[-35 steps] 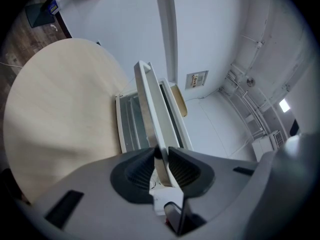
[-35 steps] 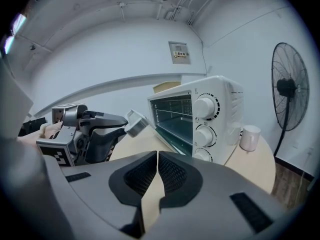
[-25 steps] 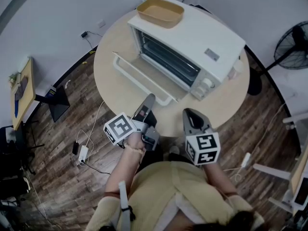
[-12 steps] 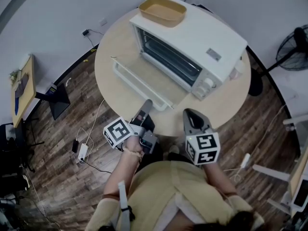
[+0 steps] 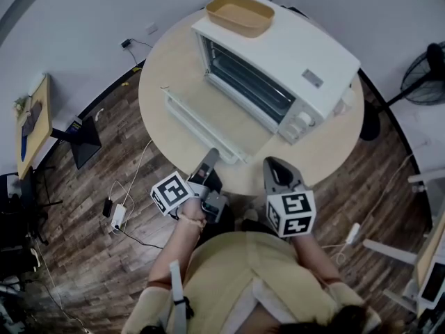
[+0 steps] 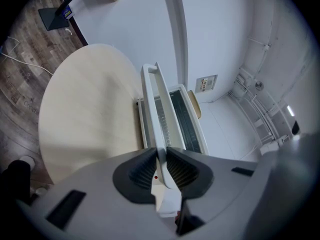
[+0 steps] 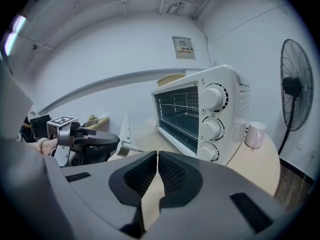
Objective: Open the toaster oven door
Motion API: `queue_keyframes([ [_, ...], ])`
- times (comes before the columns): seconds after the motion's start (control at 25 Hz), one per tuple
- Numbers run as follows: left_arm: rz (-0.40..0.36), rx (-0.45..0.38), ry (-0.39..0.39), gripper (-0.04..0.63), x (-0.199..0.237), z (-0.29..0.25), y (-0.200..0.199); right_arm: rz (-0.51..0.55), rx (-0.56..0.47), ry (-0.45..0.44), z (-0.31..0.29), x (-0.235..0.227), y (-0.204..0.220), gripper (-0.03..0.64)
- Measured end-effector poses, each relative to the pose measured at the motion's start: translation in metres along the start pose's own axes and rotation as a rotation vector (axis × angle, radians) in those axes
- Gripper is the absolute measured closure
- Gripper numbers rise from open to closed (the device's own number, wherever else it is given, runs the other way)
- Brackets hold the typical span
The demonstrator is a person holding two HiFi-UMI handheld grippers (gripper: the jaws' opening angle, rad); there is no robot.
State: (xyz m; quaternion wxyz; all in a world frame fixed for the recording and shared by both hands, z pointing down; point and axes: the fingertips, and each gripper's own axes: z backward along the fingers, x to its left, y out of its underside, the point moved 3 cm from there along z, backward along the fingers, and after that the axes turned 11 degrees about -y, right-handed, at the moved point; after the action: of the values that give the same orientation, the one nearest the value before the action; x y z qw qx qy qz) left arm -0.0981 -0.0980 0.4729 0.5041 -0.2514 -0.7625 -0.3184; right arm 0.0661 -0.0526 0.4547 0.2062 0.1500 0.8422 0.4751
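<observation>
Toaster oven door (image 5: pixel 219 117) has swung lower. The left gripper (image 5: pixel 212 156), jaws just closing, clamps the door handle (image 6: pixel 154 99). The right gripper (image 5: pixel 274 165) has its jaws together and holds nothing. Next: lower the door fully, then release.

This is looking like a research lab or test room, not anybody's kitchen. An oven (image 5: pixel 292 54) is sitting by itself on a round table (image 5: pixel 167 82) out in the middle of the room, which is a weird spot for cooking. Cables (image 5: pixel 137 177) are trailing loose over the wood-look floor (image 5: pixel 83 270) to a power strip (image 5: pixel 117 218). A pedestal fan (image 5: pixel 424 72) is standing off to one side, and a black stand (image 5: pixel 85 147) is sitting by a cluttered side desk (image 5: pixel 31 127). Bare conduit (image 6: pixel 252 91) is running exposed along plain white walls (image 5: pixel 76 19), with a small panel (image 7: pixel 183 47) hanging on one.
</observation>
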Motion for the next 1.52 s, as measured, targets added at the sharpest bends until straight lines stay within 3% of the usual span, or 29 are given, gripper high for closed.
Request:
queue_keyframes([
  [0.2,-0.001,0.001,-0.063,0.534,0.023,0.003,0.002,-0.004,0.019,-0.006,-0.004,0.003,0.006,0.614],
  [0.56,0.018,0.016,-0.075,0.535,0.044,0.004,0.007,0.001,0.04,-0.016,-0.009,0.009,0.011,0.614],
  [1.08,-0.018,0.034,-0.212,0.535,0.08,0.001,0.015,-0.007,0.071,-0.017,-0.017,0.011,0.021,0.614],
  [1.52,-0.161,0.056,-0.313,0.535,0.094,-0.003,0.018,-0.024,0.092,-0.02,-0.025,0.012,0.03,0.614],
])
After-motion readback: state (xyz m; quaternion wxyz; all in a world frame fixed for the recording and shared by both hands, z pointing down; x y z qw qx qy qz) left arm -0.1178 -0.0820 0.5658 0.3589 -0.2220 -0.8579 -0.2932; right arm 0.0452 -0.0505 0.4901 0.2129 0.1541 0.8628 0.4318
